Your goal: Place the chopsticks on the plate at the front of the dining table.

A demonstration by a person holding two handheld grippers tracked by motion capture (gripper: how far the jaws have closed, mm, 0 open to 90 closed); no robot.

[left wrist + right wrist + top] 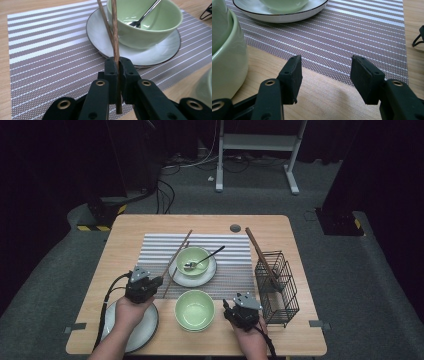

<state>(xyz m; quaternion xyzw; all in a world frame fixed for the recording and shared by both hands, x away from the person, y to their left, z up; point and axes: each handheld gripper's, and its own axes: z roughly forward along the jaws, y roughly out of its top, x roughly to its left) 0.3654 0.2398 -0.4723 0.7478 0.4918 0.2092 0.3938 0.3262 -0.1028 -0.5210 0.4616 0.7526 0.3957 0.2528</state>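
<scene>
My left gripper [156, 282] [118, 63] is shut on a brown wooden chopstick [176, 255] [115, 30] that points away across the striped placemat [230, 270]. A second chopstick [104, 21] lies beside it, against the rim of a white plate [192, 279] [155, 53]. On that plate stands a green bowl [192, 256] [150, 22] with a metal spoon [207, 257] [143, 16] in it. My right gripper [235, 306] [325, 67] is open over bare wood at the placemat's near edge, nothing between its jaws.
A second green bowl [194, 310] [224, 50] sits at the front middle, left of the right gripper. A grey plate [145, 327] lies under the left hand. A black wire basket [277, 287] holding another chopstick [260, 251] stands at the right.
</scene>
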